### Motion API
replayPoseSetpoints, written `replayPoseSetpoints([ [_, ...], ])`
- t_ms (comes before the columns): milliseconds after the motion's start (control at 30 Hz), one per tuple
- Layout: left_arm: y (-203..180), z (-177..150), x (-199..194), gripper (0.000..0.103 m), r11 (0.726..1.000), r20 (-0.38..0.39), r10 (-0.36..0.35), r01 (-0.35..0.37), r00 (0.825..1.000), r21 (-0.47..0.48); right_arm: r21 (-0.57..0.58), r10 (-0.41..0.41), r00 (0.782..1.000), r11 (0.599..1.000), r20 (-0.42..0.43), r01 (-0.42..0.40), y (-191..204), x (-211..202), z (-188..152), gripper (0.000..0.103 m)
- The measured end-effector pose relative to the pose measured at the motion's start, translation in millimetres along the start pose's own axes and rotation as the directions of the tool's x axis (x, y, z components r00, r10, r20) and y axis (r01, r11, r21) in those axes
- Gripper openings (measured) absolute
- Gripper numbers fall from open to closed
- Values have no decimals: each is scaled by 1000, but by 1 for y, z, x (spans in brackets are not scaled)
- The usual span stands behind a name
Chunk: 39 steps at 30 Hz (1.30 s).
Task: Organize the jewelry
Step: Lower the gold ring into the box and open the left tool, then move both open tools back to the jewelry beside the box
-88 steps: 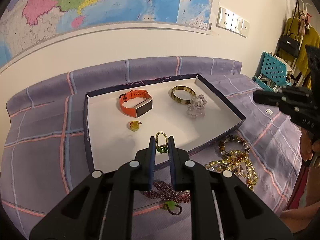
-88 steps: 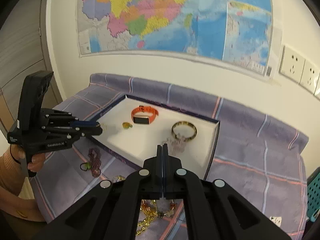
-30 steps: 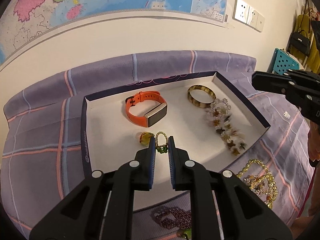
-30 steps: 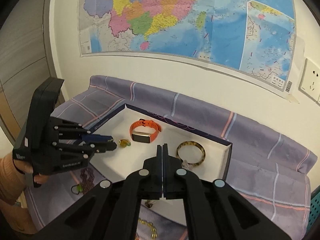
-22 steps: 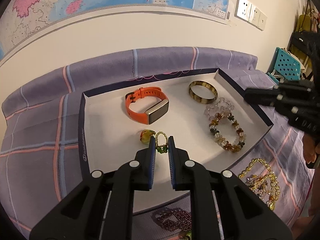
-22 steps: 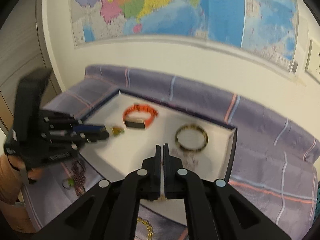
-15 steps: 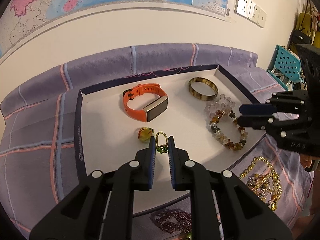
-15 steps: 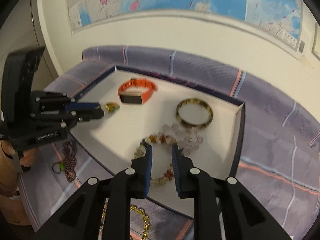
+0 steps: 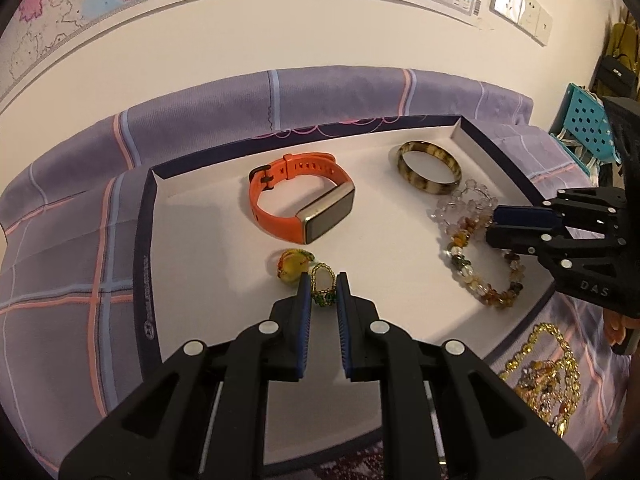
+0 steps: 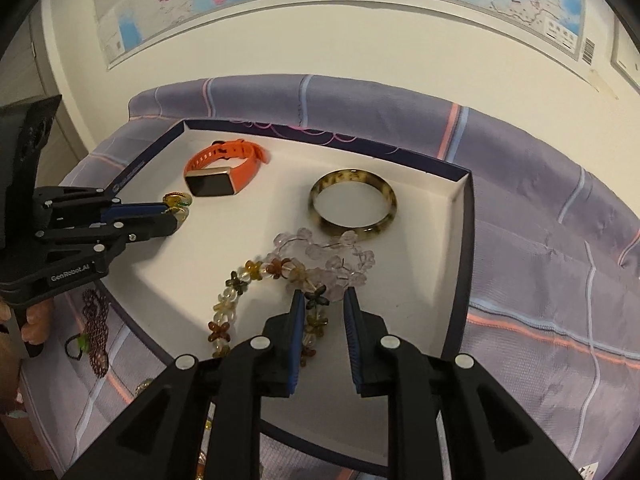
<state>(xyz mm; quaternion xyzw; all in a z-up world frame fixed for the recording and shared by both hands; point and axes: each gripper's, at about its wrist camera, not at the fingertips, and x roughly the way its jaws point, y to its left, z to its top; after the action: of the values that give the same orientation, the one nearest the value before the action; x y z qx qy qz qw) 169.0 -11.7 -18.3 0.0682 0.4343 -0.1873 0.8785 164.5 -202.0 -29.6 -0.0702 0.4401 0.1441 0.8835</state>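
Observation:
A white tray [image 9: 208, 264] with dark blue walls holds an orange smartwatch band [image 9: 302, 208], a tortoiseshell bangle [image 9: 429, 166], a yellow bead ring [image 9: 292, 267], a small yellow-green beaded ring [image 9: 323, 283] and a long flower-bead bracelet [image 10: 280, 276]. My left gripper [image 9: 322, 280] is slightly open, its fingers on either side of the small beaded ring. My right gripper [image 10: 322, 300] is open over the flower-bead bracelet, which lies loose in the tray. It also shows in the left wrist view [image 9: 490, 230].
The tray rests on a purple plaid cloth [image 9: 72, 248]. A gold chain pile [image 9: 544, 364] lies right of the tray, and a dark purple bead necklace [image 10: 96, 320] left of it. A wall with a map stands behind. A teal basket [image 9: 588, 124] is far right.
My right gripper came down over the tray and opened, leaving the flower-bead bracelet lying in it. My left gripper stayed at the small beaded ring.

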Motion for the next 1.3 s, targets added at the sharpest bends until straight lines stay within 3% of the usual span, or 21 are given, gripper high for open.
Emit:
replayPoseSetpoints([
  [133, 0, 4, 3, 17, 1000, -2, 10, -10, 1000, -3, 0, -1, 1000, 1000, 15, 1, 1, -4, -1, 20],
  [267, -3, 5, 3, 21, 1000, 13, 9, -9, 1000, 4, -20, 7, 1000, 1000, 12, -7, 6, -8, -4, 31],
  [367, -2, 4, -5, 22, 1000, 32, 5, -5, 999, 4, -33, -4, 1000, 999, -3, 4, 8, -4, -6, 31],
  [433, -1, 4, -11, 23, 1000, 47, 2, -2, 999, -1, -28, -9, 1000, 1000, -12, 8, 7, -1, -6, 25],
  [467, -1, 4, -15, 25, 1000, 55, 3, -3, 998, -2, -27, -1, 1000, 1000, -9, 1, 6, -1, -6, 11],
  [800, 1, -6, -46, 31, 1000, 123, 11, -10, 992, -10, -23, -48, 996, 998, 75, 50, 5, -15, 9, 9],
  [933, 5, -15, -56, 32, 1000, 131, 10, -8, 991, -17, -8, -64, 995, 998, 70, 65, 1, -8, 13, 8],
  [1100, 6, -26, -67, 34, 1000, 142, 16, -14, 990, -13, 26, -88, 993, 996, 78, 86, -4, -9, 7, 28],
  [1300, 7, -45, -83, 34, 1000, 150, 13, -13, 989, -2, 31, -43, 989, 999, 145, 39, -4, -42, -9, 32],
])
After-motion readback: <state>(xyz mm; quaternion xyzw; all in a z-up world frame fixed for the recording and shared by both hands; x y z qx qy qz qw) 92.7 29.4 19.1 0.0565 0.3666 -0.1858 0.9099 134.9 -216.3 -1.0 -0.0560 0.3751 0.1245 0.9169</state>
